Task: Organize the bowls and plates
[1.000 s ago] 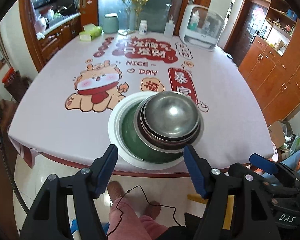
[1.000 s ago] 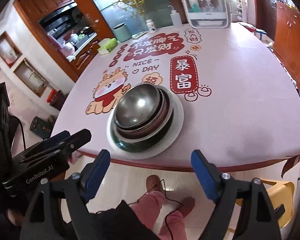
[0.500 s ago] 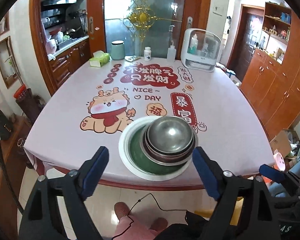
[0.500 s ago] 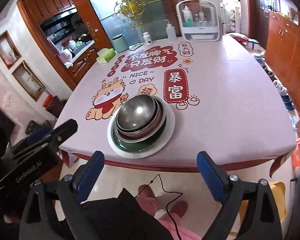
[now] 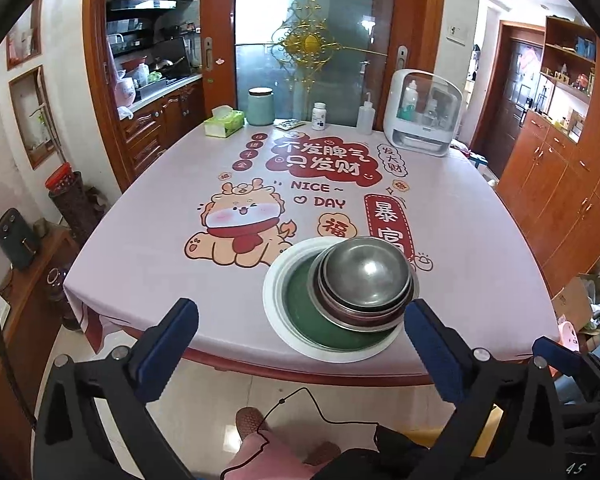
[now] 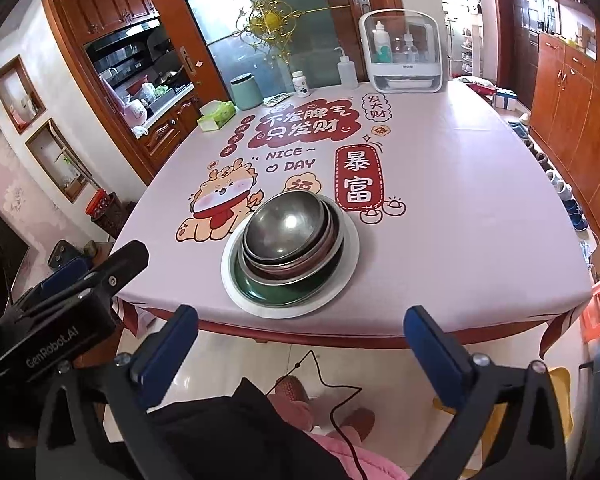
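Left wrist view. The left gripper (image 5: 300, 344) hangs off the near edge of the desk (image 5: 148, 248), above the floor. Its jaws are spreading and nothing lies between them. The stack sits near the desk's front edge: a white plate (image 5: 278, 312) at the bottom, a green plate (image 5: 300, 304) on it, then nested metal bowls (image 5: 366, 276) pushed toward the right side of the plates. The stack is off-centre, not concentric. Tissue box (image 5: 223, 121), jar (image 5: 260, 106) and white cabinet (image 5: 422, 118) stand well apart at the far end.

Right wrist view. The right gripper (image 6: 300, 340) also hangs clear of the desk edge, jaws widening, nothing between them. The left gripper's body shows at lower left, apart from the stack. From here the bowls lean toward the left rim of the plates and the top bowl (image 6: 286, 224) looks slightly tilted.

Judgement: stacking looks essentially done; the step in hand is release and retreat. To do it well, keep both tools free of the rims while drawing off. If tidying is wanted, nudge the bowls toward the plates' centre with one jaw, gently, bracing the white plate's rim with the other. Risk: the stack stands close to the desk edge, and smooth metal may slide on glazed plates.
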